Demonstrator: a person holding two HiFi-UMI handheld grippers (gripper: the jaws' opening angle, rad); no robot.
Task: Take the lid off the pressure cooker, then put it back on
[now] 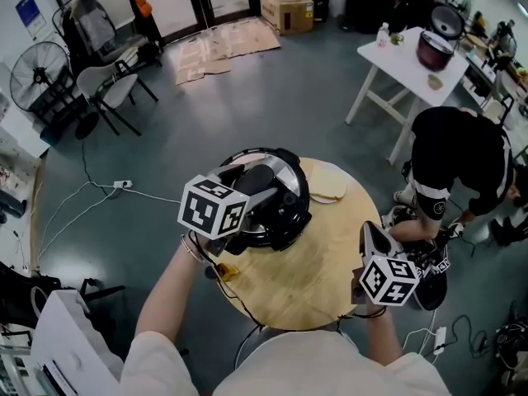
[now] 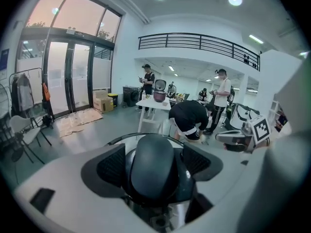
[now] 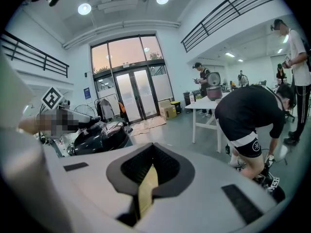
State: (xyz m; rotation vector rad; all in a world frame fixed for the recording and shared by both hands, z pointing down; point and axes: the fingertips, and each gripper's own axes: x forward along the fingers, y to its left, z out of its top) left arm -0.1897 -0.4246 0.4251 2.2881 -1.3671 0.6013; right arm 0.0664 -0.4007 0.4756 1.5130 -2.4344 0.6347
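The black pressure cooker [image 1: 285, 213] stands on the round wooden table [image 1: 313, 279] with its lid [image 1: 290, 178] on. My left gripper [image 1: 257, 185] reaches over it from the left. In the left gripper view its jaws stand on either side of the lid's black handle [image 2: 153, 152], a narrow gap showing at each side, so my left gripper [image 2: 154, 165] is open around the handle. At the table's right edge, clear of the cooker, my right gripper [image 1: 373, 239] holds nothing. In its own view my right gripper [image 3: 148, 176] looks shut, and the cooker [image 3: 97, 137] lies off to its left.
A pale flat disc [image 1: 326, 190] lies on the table behind the cooker. A person [image 1: 458, 163] bends over just right of the table. A white table [image 1: 408, 56] with another cooker stands at the back right. Cables [image 1: 99, 192], chairs and a fan are at the left.
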